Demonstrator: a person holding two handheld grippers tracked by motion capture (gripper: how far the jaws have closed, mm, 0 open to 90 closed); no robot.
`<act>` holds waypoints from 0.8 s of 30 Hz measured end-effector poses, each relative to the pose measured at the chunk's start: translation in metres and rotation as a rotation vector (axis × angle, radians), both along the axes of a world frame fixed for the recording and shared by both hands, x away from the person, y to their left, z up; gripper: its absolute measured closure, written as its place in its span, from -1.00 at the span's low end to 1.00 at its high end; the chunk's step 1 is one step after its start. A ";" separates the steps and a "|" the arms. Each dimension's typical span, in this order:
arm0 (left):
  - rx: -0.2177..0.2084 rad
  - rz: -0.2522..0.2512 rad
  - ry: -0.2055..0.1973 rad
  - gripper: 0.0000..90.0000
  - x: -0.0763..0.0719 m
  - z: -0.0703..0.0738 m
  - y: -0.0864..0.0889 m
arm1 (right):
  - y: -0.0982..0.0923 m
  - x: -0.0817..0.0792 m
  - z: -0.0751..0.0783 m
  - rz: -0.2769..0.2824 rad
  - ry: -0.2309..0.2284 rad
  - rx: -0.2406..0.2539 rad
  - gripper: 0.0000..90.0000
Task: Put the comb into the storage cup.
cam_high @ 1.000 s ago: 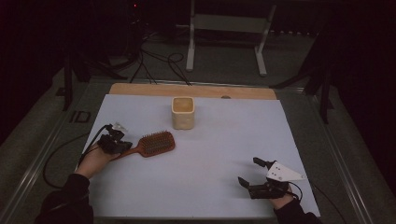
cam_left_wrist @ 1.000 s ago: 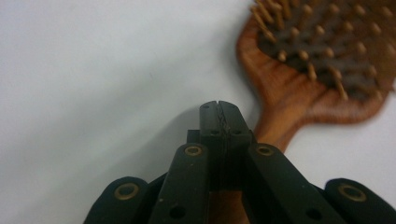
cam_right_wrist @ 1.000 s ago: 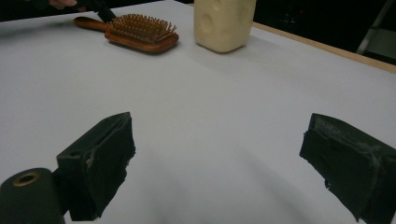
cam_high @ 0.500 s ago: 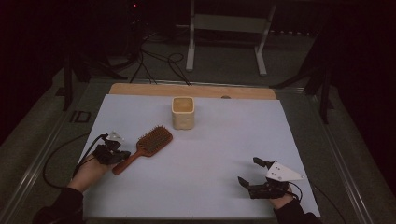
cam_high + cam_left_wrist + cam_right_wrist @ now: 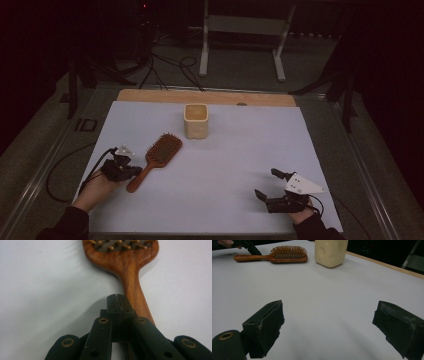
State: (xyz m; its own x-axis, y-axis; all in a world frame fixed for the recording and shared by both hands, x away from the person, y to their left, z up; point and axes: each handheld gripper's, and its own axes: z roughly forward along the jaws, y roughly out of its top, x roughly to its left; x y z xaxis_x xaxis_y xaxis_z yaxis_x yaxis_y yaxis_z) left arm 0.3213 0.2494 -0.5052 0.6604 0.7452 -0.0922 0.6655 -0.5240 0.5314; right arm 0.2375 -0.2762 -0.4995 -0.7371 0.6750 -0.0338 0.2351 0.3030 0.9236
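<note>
High view: the brown wooden paddle hairbrush [image 5: 156,159] lies bristles-up on the white table sheet [image 5: 220,165], handle toward the left gripper [image 5: 131,171], which sits at the handle. The cream square cup [image 5: 196,120] stands upright just beyond the brush head. The right gripper [image 5: 266,186] rests near the front right corner — well apart from the brush.

Left gripper view: jaws fully closed, pads together, nothing between them — the handle passes just beside them.

Right gripper view: jaws spread wide, empty.

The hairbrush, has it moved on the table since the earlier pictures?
Yes. In the high view the hairbrush has turned: its handle end has swung toward the table's near edge, with the left gripper beside it, while its head stays near the cup.
</note>
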 end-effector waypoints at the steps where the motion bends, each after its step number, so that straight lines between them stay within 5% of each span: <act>1: 0.004 -0.002 0.001 1.00 -0.001 0.000 -0.001 | 0.000 0.000 0.000 -0.001 -0.002 -0.001 -0.81; 8: 0.002 0.010 -0.013 1.00 -0.003 0.006 0.000 | 0.000 0.000 0.000 -0.003 -0.005 0.000 -0.81; 18: -0.012 0.031 -0.016 1.00 -0.007 0.033 -0.008 | 0.000 0.000 0.000 -0.003 -0.003 0.000 -0.81; 24: 0.017 0.040 0.000 0.88 -0.008 0.047 -0.020 | 0.000 0.000 0.000 -0.002 -0.003 0.001 -0.81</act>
State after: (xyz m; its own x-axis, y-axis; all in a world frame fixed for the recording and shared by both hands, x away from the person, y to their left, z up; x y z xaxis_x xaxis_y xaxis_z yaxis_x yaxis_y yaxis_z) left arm 0.3130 0.2292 -0.4581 0.6303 0.7723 -0.0794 0.6860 -0.5061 0.5228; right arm 0.2375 -0.2765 -0.4993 -0.7355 0.6766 -0.0350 0.2331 0.3012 0.9246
